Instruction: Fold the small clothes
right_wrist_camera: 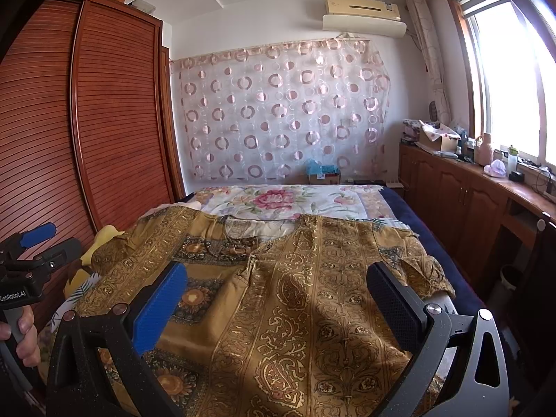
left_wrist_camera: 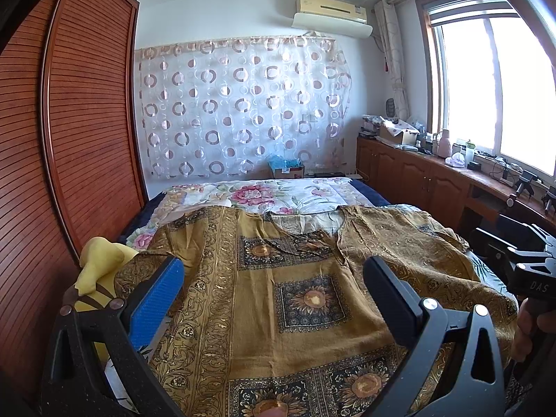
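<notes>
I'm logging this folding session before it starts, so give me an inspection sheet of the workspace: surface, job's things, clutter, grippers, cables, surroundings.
Surface: bed with a floral quilt at its far end.
Job's things: mustard patterned shirt spread flat, neckline away from the cameras, not yet folded.
Clutter: yellow plush toy at the shirt's left sleeve.
Grippers: left gripper and right gripper both open, empty, above the shirt.
Cables: wires on the window counter.
Surroundings: slatted wardrobe on the left, circle-print curtain, air conditioner, bright window.
</notes>
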Demonstrator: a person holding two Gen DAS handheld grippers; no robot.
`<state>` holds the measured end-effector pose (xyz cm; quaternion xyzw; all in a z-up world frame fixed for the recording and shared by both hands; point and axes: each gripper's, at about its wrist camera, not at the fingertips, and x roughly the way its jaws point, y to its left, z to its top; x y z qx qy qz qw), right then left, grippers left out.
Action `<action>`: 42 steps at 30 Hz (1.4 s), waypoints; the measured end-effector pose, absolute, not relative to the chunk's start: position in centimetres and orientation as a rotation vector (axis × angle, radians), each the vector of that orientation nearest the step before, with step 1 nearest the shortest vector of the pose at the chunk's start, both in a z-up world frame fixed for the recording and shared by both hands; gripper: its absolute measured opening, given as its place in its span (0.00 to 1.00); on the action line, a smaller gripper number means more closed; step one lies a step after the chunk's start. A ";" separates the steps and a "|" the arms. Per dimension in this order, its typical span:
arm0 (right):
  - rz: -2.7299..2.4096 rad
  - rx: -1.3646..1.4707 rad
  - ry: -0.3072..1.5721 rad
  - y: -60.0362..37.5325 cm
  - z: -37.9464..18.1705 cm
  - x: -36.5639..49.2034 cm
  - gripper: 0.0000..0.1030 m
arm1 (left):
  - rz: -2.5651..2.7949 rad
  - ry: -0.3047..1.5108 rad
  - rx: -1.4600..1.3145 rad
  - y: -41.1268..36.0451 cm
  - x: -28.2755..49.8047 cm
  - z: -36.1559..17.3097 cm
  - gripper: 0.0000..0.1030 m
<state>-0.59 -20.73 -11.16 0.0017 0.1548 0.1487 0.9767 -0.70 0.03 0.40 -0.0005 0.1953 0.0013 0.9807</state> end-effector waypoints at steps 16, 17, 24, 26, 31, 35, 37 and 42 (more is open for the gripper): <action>0.296 0.007 0.314 -20.7 -11.0 -0.6 1.00 | 0.005 0.390 0.005 -0.1 -0.7 0.4 1.00; 0.296 0.006 0.314 -20.7 -11.0 -0.6 1.00 | 0.005 0.390 0.005 -0.1 -0.8 0.5 1.00; 0.297 0.006 0.316 -20.6 -10.9 -0.6 1.00 | 0.005 0.388 0.006 -0.1 -0.8 0.4 1.00; 0.297 0.006 0.315 -20.6 -10.9 -0.6 1.00 | 0.004 0.389 0.005 -0.1 -0.8 0.5 1.00; 0.297 0.006 0.314 -20.6 -10.9 -0.7 1.00 | 0.005 0.387 0.007 -0.1 -0.8 0.4 1.00; 0.296 0.007 0.313 -20.5 -10.9 -0.7 1.00 | 0.005 0.386 0.007 -0.2 -0.8 0.4 1.00; 0.297 0.007 0.313 -20.5 -10.9 -0.7 1.00 | 0.005 0.386 0.008 -0.2 -0.8 0.4 1.00; 0.298 0.008 0.309 -20.6 -10.8 -0.7 1.00 | 0.003 0.383 0.008 0.0 -1.0 0.9 1.00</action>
